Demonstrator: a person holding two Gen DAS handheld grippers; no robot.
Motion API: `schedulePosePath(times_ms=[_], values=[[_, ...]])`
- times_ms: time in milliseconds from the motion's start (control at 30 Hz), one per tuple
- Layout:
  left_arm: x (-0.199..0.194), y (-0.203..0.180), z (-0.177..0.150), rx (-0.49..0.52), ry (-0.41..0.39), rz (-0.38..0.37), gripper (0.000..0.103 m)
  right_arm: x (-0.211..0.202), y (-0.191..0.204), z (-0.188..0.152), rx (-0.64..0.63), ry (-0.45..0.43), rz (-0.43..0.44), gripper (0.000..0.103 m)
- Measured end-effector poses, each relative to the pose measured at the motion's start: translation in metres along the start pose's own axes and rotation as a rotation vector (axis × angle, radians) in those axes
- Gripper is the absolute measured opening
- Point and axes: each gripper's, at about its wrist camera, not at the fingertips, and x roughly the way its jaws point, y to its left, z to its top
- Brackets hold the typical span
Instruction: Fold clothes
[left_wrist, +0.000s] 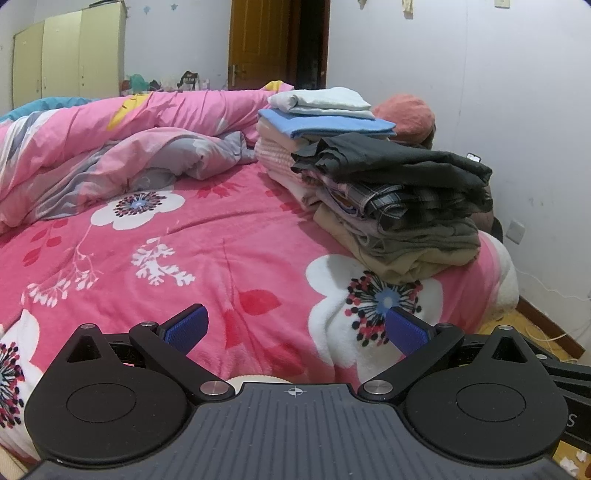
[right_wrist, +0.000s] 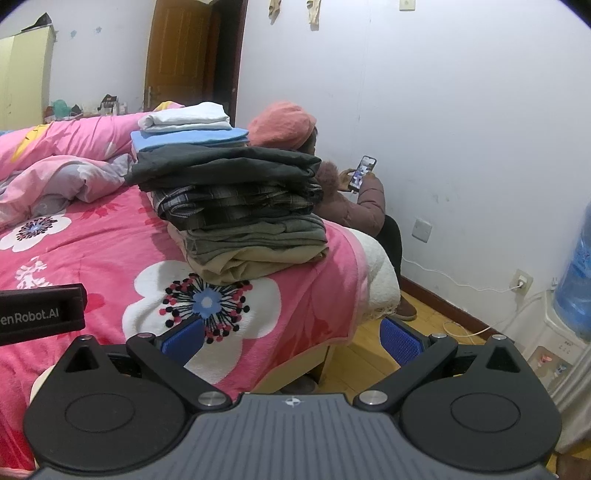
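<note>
The blue-padded fingers (left_wrist: 188, 326) of the left gripper (left_wrist: 295, 326) are spread wide and nothing is held between them; they are poised above the pink floral blanket (left_wrist: 207, 236) that covers the bed. At the far left of the left wrist view a pale yellow wardrobe (left_wrist: 66, 55) is seen against the wall, and a crumpled pink quilt (left_wrist: 122, 147) is heaped across the back of the bed. Further right, a brown door (left_wrist: 258, 44) is noted standing ajar. The folded clothes are found in two stacks on the right half of the bed: a farther stack (left_wrist: 314, 118) topped by a white piece over a blue one, and, just in front of it, a nearer stack (left_wrist: 402, 206) with a dark grey garment on top, plaid and olive layers beneath, and a tan piece at the base, set near the bed's right edge. The fingers (right_wrist: 400, 341) of the right gripper (right_wrist: 291, 341) are likewise spread wide and empty, positioned over the corner of the blanket and the wooden floor (right_wrist: 369, 354). In the right wrist view, a person in a pink hat (right_wrist: 282, 123) is seen seated beyond the stacks, beside the bed, with a phone (right_wrist: 362, 173) held up. At the far right a water dispenser (right_wrist: 569, 321) carrying a blue bottle is recorded beside the wall.
</note>
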Motion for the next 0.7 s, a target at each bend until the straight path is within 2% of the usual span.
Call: schedulePosePath(times_ms=[700], values=[[-0.0006,-0.0002,0.0017,0.01,-0.008,0.006,0.103,-0.0023,-0.0007,0.0015,0.0,-0.007,-0.008,0.103]])
